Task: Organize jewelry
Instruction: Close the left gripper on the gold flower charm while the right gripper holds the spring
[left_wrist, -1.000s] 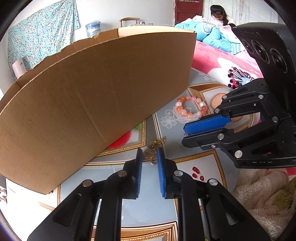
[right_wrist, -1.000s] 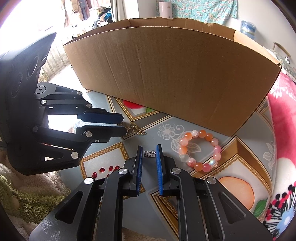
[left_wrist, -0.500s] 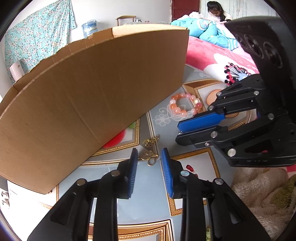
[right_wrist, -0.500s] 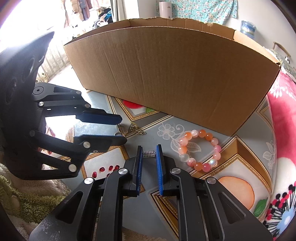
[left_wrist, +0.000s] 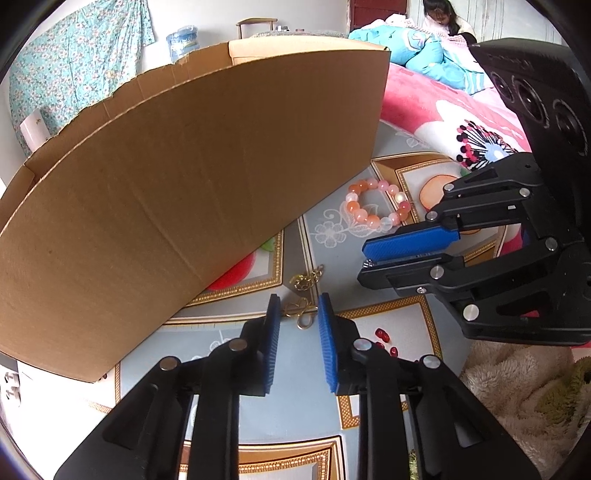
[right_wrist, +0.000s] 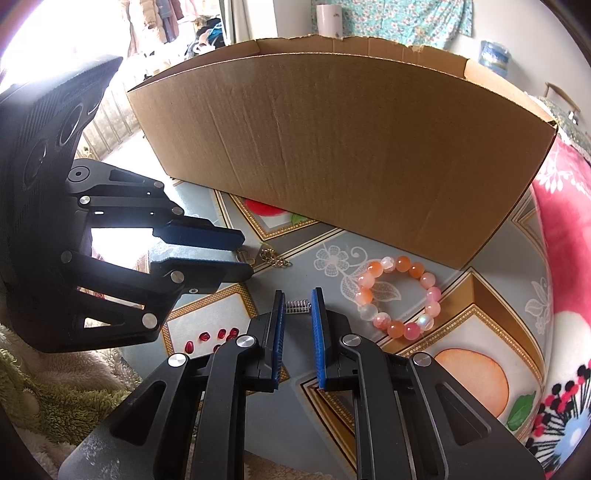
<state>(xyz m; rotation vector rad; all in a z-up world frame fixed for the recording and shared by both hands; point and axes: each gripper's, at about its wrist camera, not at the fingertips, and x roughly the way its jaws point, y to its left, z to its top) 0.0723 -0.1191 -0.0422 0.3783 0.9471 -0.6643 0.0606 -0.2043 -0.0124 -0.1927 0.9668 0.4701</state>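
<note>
The left gripper (left_wrist: 295, 306), jaws just narrowing but not clamped, straddles a gold chain (left_wrist: 304, 291) lying lengthwise away toward the cardboard box (left_wrist: 192, 184). The right gripper (right_wrist: 297, 306) pinches a small silver piece (right_wrist: 296, 307) crosswise (bead bracelet (right_wrist: 397, 297) beside it).

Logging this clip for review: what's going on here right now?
A person holds two grippers over a patterned table by a cardboard box. The right gripper pinches a small silver clasp. The left gripper straddles a gold chain, its jaws just closing, not yet gripping. A pink bead bracelet and red gems lie loose.
</note>
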